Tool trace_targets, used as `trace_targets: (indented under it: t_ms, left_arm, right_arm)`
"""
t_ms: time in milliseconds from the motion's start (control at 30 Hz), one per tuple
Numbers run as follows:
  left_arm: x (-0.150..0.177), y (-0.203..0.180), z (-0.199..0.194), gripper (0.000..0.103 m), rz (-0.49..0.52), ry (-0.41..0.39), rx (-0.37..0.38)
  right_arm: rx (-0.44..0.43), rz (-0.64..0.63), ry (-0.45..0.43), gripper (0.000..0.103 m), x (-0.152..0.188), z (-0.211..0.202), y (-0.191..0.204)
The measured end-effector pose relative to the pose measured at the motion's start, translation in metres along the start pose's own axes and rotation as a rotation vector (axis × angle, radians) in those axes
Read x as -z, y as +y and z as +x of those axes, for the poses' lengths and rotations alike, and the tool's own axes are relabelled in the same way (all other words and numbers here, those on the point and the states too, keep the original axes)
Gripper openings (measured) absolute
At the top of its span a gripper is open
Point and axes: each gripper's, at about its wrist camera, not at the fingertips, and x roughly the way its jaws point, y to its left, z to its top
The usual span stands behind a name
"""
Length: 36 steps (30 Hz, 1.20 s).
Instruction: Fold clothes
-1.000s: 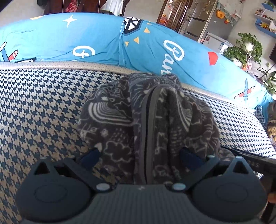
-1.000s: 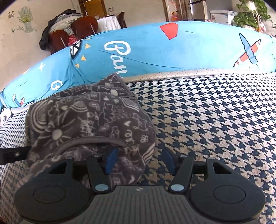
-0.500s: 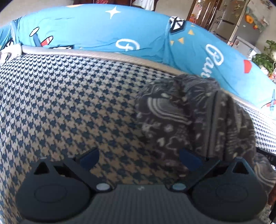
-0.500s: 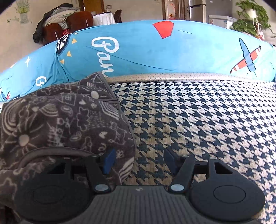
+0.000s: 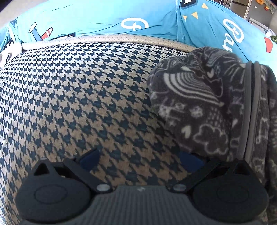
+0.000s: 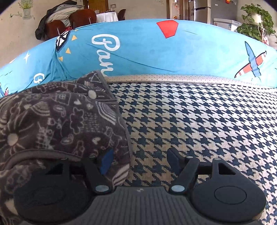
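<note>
A dark grey fleece garment (image 5: 207, 107) with white doodle print lies bunched on the houndstooth cushion (image 5: 77, 103), at the right of the left wrist view. My left gripper (image 5: 140, 161) is open above bare cushion, and the garment's edge overlaps its right finger. In the right wrist view the same garment (image 6: 52, 124) fills the left side and drapes over the left finger (image 6: 105, 161). The right gripper (image 6: 140, 160) has its jaws opening. Only the garment's hem lies between them, beside the left pad, and the pads do not press on it.
A bright blue printed cover (image 6: 147, 52) rises as a padded wall behind the houndstooth cushion (image 6: 199, 121), with a beige piped seam between them. Beyond it stand wooden chairs (image 6: 83, 17), a fridge (image 6: 202, 10) and a potted plant (image 6: 256, 20).
The left gripper swung left and down off the garment, which was between its fingers and now sits to its right. The right gripper's jaws widened, and the garment slid left in its view.
</note>
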Motion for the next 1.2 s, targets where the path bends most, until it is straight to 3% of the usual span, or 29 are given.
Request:
trace_targets:
  t_ms: [100,167,233,333,733,933,1067,1200]
  left_arm:
    - [-0.008,-0.004,0.002,0.103,0.008,-0.009,0.01]
    - [-0.014,-0.006,0.003,0.103,0.006,-0.018,0.015]
    - [-0.02,-0.008,0.004,0.103,0.004,-0.028,0.019]
    - [-0.028,-0.011,0.004,0.103,0.009,-0.042,0.02]
    - [-0.073,-0.018,-0.002,0.103,-0.043,-0.089,0.086]
    - [-0.094,-0.026,-0.012,0.103,-0.054,-0.11,0.147]
    - [-0.1,-0.033,-0.019,0.103,-0.026,-0.121,0.184]
    - [-0.1,-0.043,-0.028,0.103,-0.006,-0.133,0.224]
  right_arm:
    - [-0.063,-0.066,0.002,0.068,-0.001,-0.003,0.01]
    - [-0.088,-0.118,-0.006,0.062,-0.001,-0.007,0.019]
    - [-0.114,-0.159,-0.009,0.05,0.0,-0.01,0.028]
    - [-0.148,-0.207,-0.009,0.043,0.001,-0.016,0.04]
    - [-0.267,-0.23,0.014,0.043,0.015,-0.033,0.06]
    - [-0.392,-0.215,0.038,0.047,0.027,-0.04,0.082]
    - [-0.348,-0.244,0.005,0.047,0.035,-0.045,0.105]
    - [-0.394,-0.204,0.006,0.047,0.034,-0.044,0.108]
